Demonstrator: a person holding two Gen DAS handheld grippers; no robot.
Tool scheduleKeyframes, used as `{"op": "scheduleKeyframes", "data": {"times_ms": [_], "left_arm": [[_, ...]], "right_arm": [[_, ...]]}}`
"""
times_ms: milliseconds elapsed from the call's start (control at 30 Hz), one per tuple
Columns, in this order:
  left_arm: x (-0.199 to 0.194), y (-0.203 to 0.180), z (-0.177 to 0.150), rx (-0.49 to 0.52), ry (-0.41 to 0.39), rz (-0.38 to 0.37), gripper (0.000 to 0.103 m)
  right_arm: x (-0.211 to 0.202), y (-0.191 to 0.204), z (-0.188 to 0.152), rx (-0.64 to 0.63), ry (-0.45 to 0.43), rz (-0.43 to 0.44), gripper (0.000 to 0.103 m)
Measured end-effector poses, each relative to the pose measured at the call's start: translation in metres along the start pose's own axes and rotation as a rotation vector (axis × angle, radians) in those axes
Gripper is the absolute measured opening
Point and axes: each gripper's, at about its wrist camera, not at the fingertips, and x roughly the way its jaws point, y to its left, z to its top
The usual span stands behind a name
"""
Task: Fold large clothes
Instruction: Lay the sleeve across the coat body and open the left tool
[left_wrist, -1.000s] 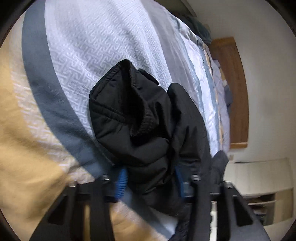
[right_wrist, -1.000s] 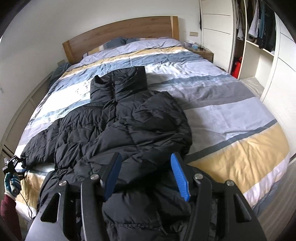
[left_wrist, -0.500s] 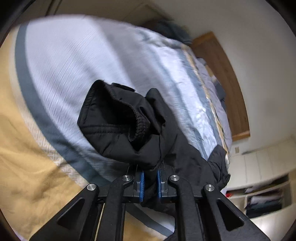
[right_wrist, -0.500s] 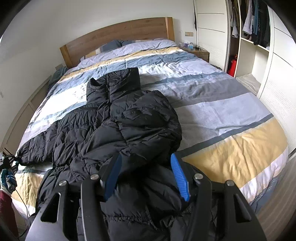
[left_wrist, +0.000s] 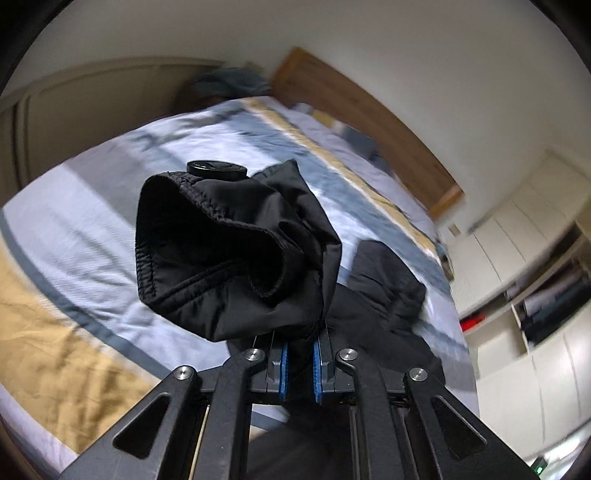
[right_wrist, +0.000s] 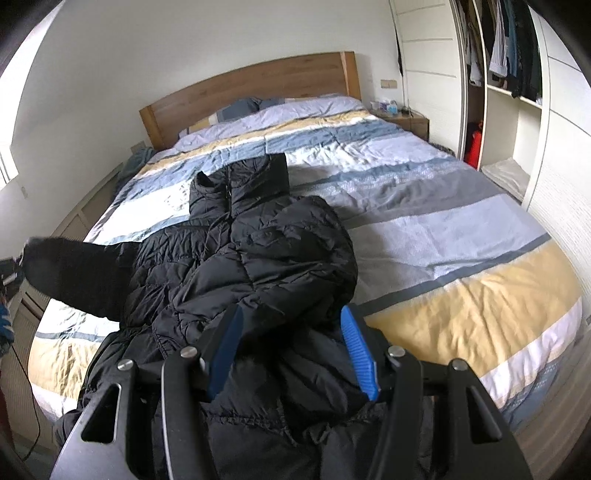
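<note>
Your left gripper (left_wrist: 298, 363) is clamped on the cuff end of the black puffer jacket's sleeve (left_wrist: 229, 258): the blue pads stand nearly together with a pinch of the black fabric between them. The sleeve's open cuff bulges in front of the fingers, raised clear of the striped duvet (left_wrist: 92, 221) below it. From the right wrist view that sleeve (right_wrist: 77, 273) stretches out to the left edge of the picture, lifted off the bed, while the rest of the black puffer jacket (right_wrist: 251, 258) lies spread on the duvet, collar toward the wooden headboard (right_wrist: 251, 88) and hem at the near edge of the bed.

Your right gripper (right_wrist: 291, 350) has its fingers apart, held over the lower part of the jacket. The blue pads (right_wrist: 356, 354) stand on either side of a fold of quilted fabric, but you cannot tell from this view whether they press on it.

To the right of the bed stands an open wardrobe (right_wrist: 509, 74) with clothes hanging inside, and a nightstand (right_wrist: 410, 122) sits beside the headboard.
</note>
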Motion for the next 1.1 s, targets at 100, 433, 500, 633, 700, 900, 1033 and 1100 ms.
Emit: {"op": "scheduleKeyframes", "data": {"times_ms": [100,433,500,633,700,900,1033,1100], "left_arm": [[0.008,-0.049,-0.023,0.088,0.023,-0.009,0.010],[0.087,-0.161,-0.119,0.261,0.184,0.071,0.009],[0.109,-0.173,-0.141,0.289,0.228,0.086,0.009],[0.147,-0.181,-0.177,0.294,0.307,0.103,0.009],[0.163,-0.182,-0.193,0.297,0.338,0.122,0.009],[0.190,-0.184,-0.229,0.316,0.380,0.163,0.010],[0.190,-0.188,-0.231,0.330,0.381,0.143,0.023],[0.188,-0.191,-0.235,0.330,0.388,0.102,0.044]], "right_arm": [[-0.010,-0.010,-0.001,-0.007,-0.026,0.012,0.054],[-0.032,-0.065,-0.016,0.013,-0.077,0.028,0.054],[-0.035,-0.078,-0.022,0.032,-0.082,0.026,0.054],[-0.038,-0.101,-0.039,0.060,-0.055,0.018,0.054],[-0.040,-0.109,-0.045,0.063,-0.041,0.009,0.054],[-0.054,-0.128,-0.053,0.061,-0.031,-0.014,0.054],[-0.056,-0.130,-0.053,0.058,-0.024,-0.022,0.054],[-0.055,-0.128,-0.054,0.053,-0.021,-0.020,0.054]]}}
